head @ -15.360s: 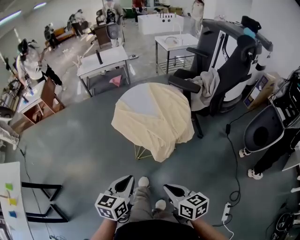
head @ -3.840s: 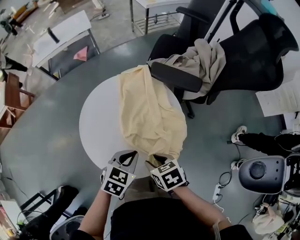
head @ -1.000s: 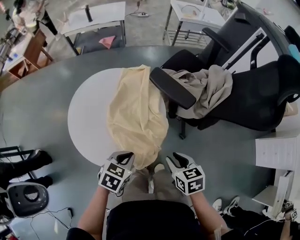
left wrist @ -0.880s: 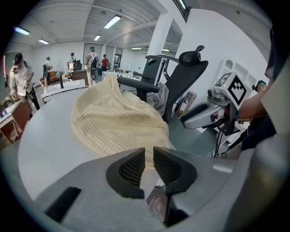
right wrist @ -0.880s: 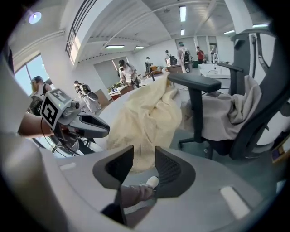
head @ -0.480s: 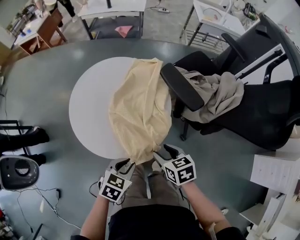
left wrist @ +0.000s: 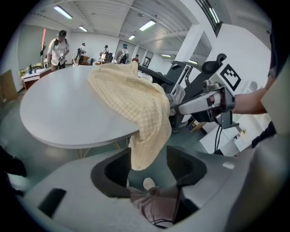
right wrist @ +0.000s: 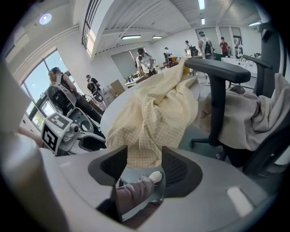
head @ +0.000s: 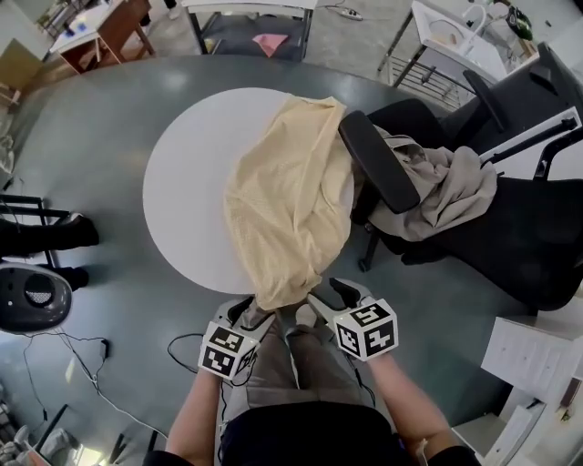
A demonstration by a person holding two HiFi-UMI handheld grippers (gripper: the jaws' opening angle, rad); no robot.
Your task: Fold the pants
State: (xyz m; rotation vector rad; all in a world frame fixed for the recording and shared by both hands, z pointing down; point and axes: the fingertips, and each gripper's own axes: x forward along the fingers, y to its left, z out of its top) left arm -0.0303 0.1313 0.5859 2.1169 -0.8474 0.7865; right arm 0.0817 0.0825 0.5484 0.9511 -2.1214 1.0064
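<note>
while pants (head: pixel 287 209) are draped off the round table (head: pixel 187 182), hem is left ungripped btwn just-opened left gripper (head: pixel 250 314), right gripper (head: pixel 328 293); ceiling lights (left wrist: pixel 63 12) seen only gripper-side.

Soft waffle-textured cloth pants (head: pixel 287 209), smooth matt table (head: pixel 187 200), faintly glossy floor (head: pixel 100 127), matt padded armrest (head: pixel 373 173), crumpled woven garment (head: pixel 446 196) on chair (head: pixel 537 246).

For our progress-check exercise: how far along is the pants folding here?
Done: the pants lie gathered lengthwise on the table. In hand: left gripper and right gripper, jaws just opened, flank the overhanging end without pinching. Left, probably: folding that end up.
</note>
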